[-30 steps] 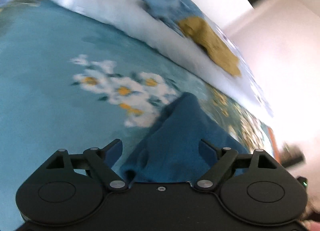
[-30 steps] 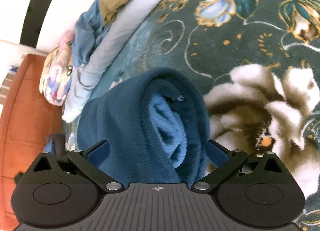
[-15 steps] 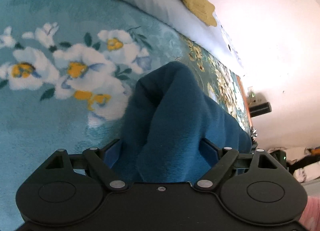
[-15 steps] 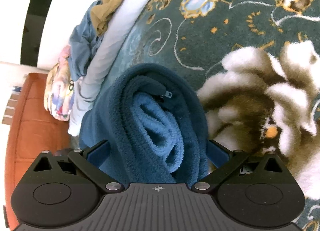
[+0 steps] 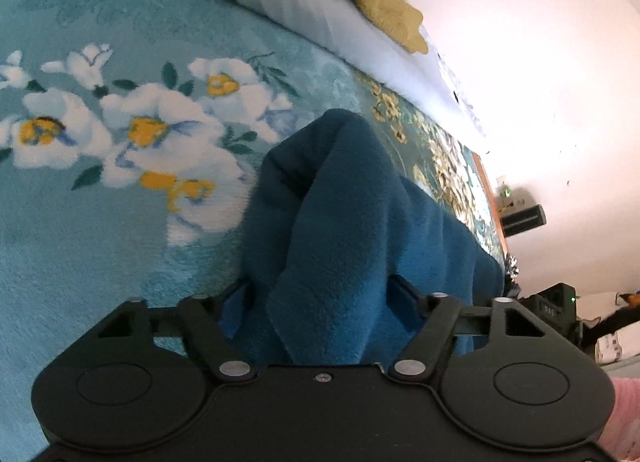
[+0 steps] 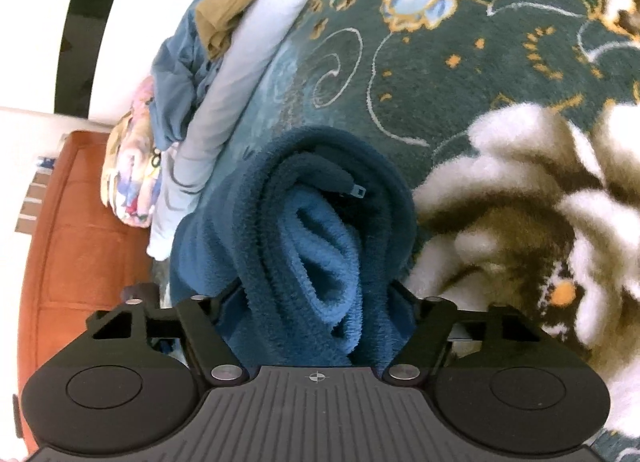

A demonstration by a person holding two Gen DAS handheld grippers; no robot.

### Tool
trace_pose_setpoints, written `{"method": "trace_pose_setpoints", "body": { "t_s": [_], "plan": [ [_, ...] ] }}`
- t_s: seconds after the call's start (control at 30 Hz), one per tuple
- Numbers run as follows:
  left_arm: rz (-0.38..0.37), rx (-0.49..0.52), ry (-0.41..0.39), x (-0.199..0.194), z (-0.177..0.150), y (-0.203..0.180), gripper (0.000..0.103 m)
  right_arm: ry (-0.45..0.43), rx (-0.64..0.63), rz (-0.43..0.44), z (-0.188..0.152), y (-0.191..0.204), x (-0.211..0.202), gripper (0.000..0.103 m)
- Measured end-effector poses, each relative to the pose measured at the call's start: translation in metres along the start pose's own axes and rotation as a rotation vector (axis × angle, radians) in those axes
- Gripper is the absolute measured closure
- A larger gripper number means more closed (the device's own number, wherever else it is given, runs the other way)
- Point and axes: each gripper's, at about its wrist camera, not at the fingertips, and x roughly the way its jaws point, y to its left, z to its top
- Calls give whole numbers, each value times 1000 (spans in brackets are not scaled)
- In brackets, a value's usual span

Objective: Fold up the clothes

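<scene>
Both grippers' jaws have narrowed since earlier and are closing on the blue fleece (image 5: 344, 221): left gripper (image 5: 320, 298), right gripper (image 6: 316, 294); fingertips buried in folds.

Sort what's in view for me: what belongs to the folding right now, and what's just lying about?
In the job:
- dark blue fleece garment, bunched between both grippers' fingers
- left gripper, closing on it
- right gripper, closing on it

Lying about:
- floral blanket underneath
- mustard garment
- grey-blue garment
- white bedding roll
- patterned cloth
</scene>
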Motion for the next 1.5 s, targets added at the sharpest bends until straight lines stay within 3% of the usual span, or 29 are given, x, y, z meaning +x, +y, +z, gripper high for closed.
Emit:
{"method": "trace_pose_setpoints", "body": {
  "t_s": [0.23,0.43,0.57,0.77,1.0,1.23,1.33,1.4,1.5],
  "plan": [
    [-5,-26,-55,-11,-20,-12,51,63,-95,-1,27,14,-8,48],
    [-3,-50,-151,-24,-63,-45,55,209,-312,8,84,45,-1,48],
    [43,-86,-224,-23,-95,-68,55,316,-435,17,112,62,15,48],
    [114,-188,-294,-8,-126,-69,55,435,-515,-13,122,57,43,48],
    [156,-211,-337,-3,-132,-73,53,452,-477,17,128,41,47,43],
    [196,-225,-314,-13,-128,-87,48,431,-531,-36,127,53,39,35],
    [219,-206,-326,-26,-124,-96,44,404,-552,-46,128,59,26,34],
    [233,-194,-365,-38,-120,-104,36,357,-562,-54,128,64,11,33],
    [274,-167,-409,-52,-109,-114,33,281,-616,-85,124,77,-8,27]
  ]
}}
